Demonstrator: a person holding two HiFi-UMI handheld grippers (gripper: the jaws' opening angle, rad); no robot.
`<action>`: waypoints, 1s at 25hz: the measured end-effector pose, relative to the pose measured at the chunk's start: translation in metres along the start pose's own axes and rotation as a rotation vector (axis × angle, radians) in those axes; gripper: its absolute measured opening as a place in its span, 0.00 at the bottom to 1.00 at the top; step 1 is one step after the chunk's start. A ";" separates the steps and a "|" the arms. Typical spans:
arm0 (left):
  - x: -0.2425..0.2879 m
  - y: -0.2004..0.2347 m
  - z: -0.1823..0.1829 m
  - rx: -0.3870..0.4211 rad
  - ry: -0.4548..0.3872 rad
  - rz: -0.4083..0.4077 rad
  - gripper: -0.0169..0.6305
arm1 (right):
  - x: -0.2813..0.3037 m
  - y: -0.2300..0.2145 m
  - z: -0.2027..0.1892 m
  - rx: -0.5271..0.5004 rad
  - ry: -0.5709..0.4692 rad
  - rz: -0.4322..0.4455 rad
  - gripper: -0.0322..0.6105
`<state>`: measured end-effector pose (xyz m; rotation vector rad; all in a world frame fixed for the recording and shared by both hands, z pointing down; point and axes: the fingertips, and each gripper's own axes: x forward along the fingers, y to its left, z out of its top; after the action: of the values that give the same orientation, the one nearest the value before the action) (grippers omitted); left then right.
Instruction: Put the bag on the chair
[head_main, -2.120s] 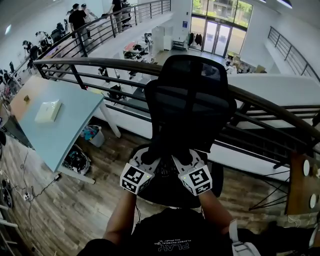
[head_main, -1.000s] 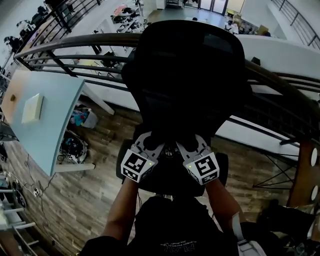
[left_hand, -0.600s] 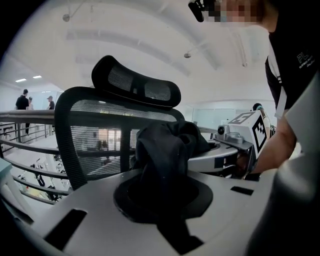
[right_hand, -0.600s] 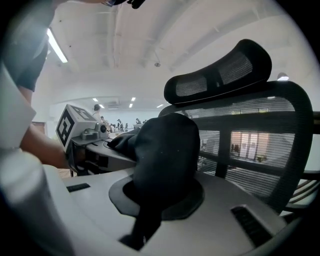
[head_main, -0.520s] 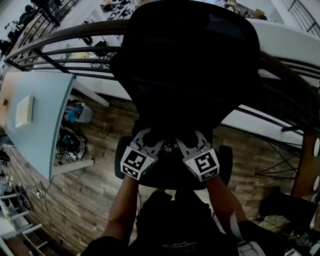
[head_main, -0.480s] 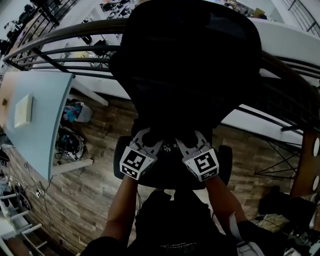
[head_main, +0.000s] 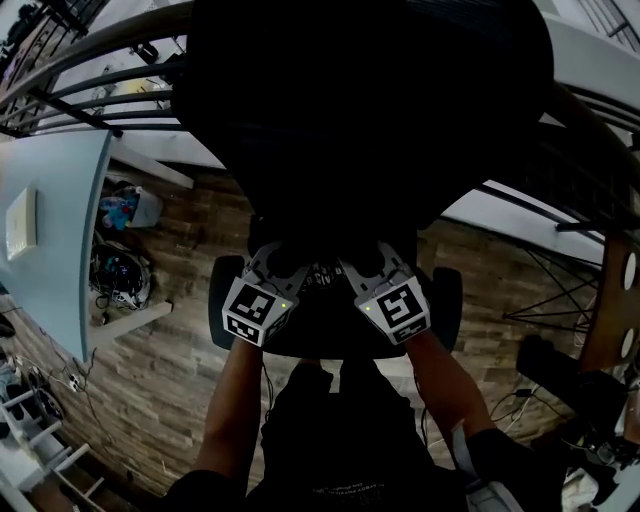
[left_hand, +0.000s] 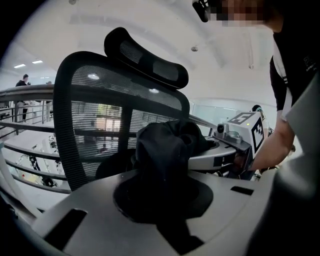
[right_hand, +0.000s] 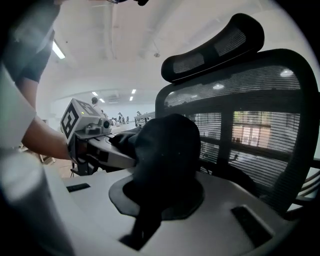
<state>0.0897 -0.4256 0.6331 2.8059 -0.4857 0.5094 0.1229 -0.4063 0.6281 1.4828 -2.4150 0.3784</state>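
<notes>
A black mesh office chair (head_main: 370, 110) fills the top of the head view, its seat (head_main: 440, 310) under my hands. Bunched black fabric of the bag (left_hand: 167, 147) is clamped in my left gripper (left_hand: 165, 192); another fold of the bag (right_hand: 167, 145) is clamped in my right gripper (right_hand: 160, 192). In the head view the left gripper (head_main: 275, 265) and right gripper (head_main: 368, 265) sit side by side over the seat, close to the backrest. The bag between them is lost in the dark there. The chair's backrest (left_hand: 100, 110) and headrest (left_hand: 145, 55) stand right behind the bag.
A pale blue table (head_main: 45, 230) stands at the left, with a bin and clutter (head_main: 120, 265) under its edge. A dark railing (head_main: 90, 50) runs behind the chair, with wooden floor (head_main: 170, 400) below. A dark object (head_main: 560, 375) lies on the floor at the right.
Both grippers have sunk with the bag toward the chair seat. The head view has dropped closer, so the backrest now fills more of it.
</notes>
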 end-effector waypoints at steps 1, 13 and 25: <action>0.003 0.001 -0.002 -0.003 0.005 -0.001 0.12 | 0.001 -0.002 -0.003 -0.002 0.007 -0.004 0.11; 0.025 0.006 -0.040 -0.036 0.097 0.009 0.12 | 0.013 -0.013 -0.051 0.052 0.079 -0.030 0.11; 0.028 0.006 -0.060 0.002 0.208 0.027 0.15 | 0.018 -0.012 -0.069 0.087 0.096 -0.029 0.12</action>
<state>0.0950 -0.4211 0.6991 2.7110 -0.4789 0.7979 0.1324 -0.4017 0.6993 1.4978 -2.3263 0.5419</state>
